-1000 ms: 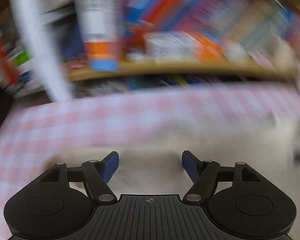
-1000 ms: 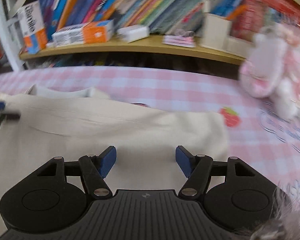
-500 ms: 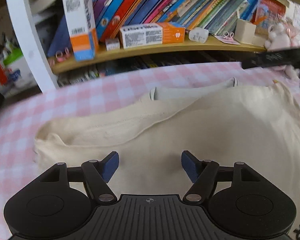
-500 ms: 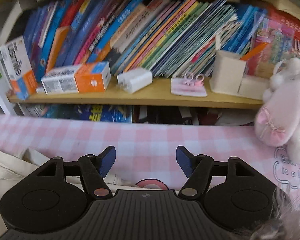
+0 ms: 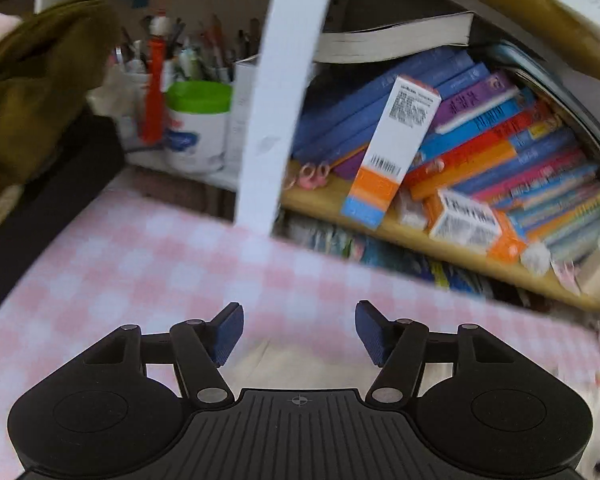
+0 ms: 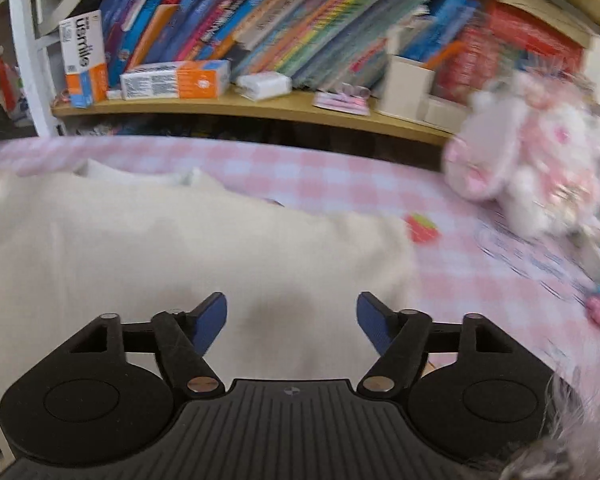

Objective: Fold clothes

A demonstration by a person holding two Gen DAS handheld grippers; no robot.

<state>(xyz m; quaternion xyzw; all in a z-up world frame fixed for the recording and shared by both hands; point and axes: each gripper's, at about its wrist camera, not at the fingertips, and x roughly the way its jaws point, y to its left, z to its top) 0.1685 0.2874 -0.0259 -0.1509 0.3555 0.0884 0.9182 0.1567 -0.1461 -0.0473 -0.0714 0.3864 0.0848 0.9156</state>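
The cream cotton garment point(image 6: 172, 256) lies flat on the pink-and-white checked tablecloth point(image 6: 340, 172), before the wooden bookshelf point(image 6: 260, 106); the right gripper point(image 6: 291, 320) hangs over it, fingers spread, holding nothing; the left gripper point(image 5: 299, 334), also spread, sits above the garment's edge; a pink plush toy point(image 6: 524, 160) lies near.

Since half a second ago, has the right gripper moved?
Yes. The right gripper has tipped back down: against the fixed wooden shelf, now higher in its view, the cream shirt fills the foreground again.
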